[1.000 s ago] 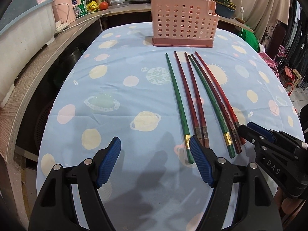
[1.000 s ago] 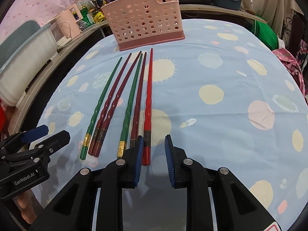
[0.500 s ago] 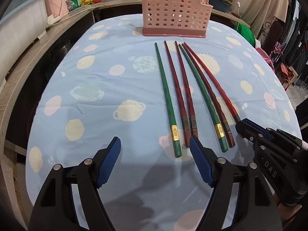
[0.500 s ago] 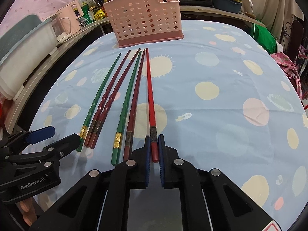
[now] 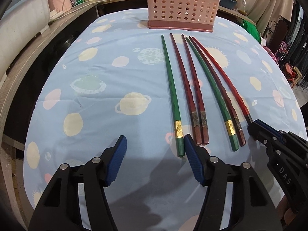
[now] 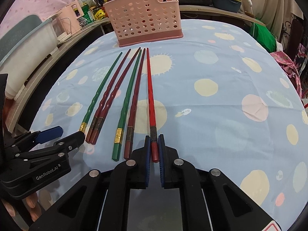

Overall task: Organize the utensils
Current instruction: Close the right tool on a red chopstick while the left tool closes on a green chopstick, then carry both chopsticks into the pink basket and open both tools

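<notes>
Several long chopsticks lie side by side on the blue tablecloth, tips toward a pink perforated utensil basket (image 5: 182, 5) (image 6: 146, 22). My right gripper (image 6: 154, 148) is shut on the thick end of the bright red chopstick (image 6: 150, 88), the rightmost one; it also shows in the left wrist view (image 5: 217, 73). My left gripper (image 5: 155, 146) is open and empty. Its right finger (image 5: 192, 157) sits next to the end of the leftmost green chopstick (image 5: 171, 88). Two dark red chopsticks (image 5: 192, 88), another green one (image 5: 211, 88) and a dark red one lie between.
The table (image 5: 96, 96) is covered by a blue cloth with planet prints. A wooden counter (image 5: 23, 61) with a white tub, a pink appliance and jars runs along the left and back. Pots stand behind the basket. Green and pink cloth (image 6: 263, 36) lies off the right edge.
My right gripper has closed from open onto the red chopstick's end. My left gripper has moved forward toward the leftmost green chopstick and stays open.
</notes>
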### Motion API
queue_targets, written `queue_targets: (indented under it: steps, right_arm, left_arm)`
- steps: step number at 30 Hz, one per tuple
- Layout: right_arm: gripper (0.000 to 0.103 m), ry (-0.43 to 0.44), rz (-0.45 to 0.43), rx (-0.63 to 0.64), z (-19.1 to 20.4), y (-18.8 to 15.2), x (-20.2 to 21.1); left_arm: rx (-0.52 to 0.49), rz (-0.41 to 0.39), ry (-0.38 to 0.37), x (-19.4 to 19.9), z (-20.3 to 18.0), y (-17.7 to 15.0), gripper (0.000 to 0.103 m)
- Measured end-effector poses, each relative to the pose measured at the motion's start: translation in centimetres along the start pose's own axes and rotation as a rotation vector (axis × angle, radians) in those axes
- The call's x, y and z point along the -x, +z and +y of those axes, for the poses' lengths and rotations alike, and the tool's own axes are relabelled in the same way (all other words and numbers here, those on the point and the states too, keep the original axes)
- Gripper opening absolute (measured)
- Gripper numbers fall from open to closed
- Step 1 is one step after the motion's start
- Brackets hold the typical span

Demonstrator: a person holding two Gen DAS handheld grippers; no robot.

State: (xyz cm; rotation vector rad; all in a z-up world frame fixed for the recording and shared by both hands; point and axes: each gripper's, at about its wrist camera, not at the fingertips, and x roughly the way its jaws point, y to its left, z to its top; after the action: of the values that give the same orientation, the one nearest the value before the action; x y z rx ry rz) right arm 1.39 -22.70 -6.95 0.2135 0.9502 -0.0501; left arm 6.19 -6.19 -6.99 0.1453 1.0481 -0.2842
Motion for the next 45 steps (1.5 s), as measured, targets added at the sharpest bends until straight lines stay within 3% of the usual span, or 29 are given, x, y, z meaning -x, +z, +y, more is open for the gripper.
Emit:
queue_targets:
  steps: [2, 6, 14, 23, 31, 45]
  right_arm:
    - [0.008, -0.004, 0.000, 0.006, 0.1, -0.1, 0.1]
    - [0.008, -0.001, 0.004, 0.006, 0.2, -0.2, 0.2]
    - [0.007, 0.023, -0.037, -0.011, 0.2, 0.3, 2.7]
    - [0.007, 0.088, -0.181, -0.073, -0.7, 4.3, 9.2]
    - [0.007, 0.067, -0.305, -0.047, -1.3, 10.7, 13.3]
    - [0.007, 0.132, -0.490, -0.021, -0.4, 21.6, 16.9]
  left_arm:
    - [-0.013, -0.011, -0.003, 0.1, -0.2, 0.1, 0.042]
    - [-0.029, -0.007, -0.041, 0.2, -0.5, 0.3, 0.007]
    - [-0.007, -0.001, -0.064, 1.2, 0.0, 0.5, 0.007]
    - [0.024, -0.100, -0.089, 5.8, 1.1, 3.8, 0.007]
    - [0.028, -0.208, -0.101, 10.1, 2.0, 9.6, 0.007]
    - [0.050, -0.385, -0.105, 15.7, 2.8, 21.0, 0.007]
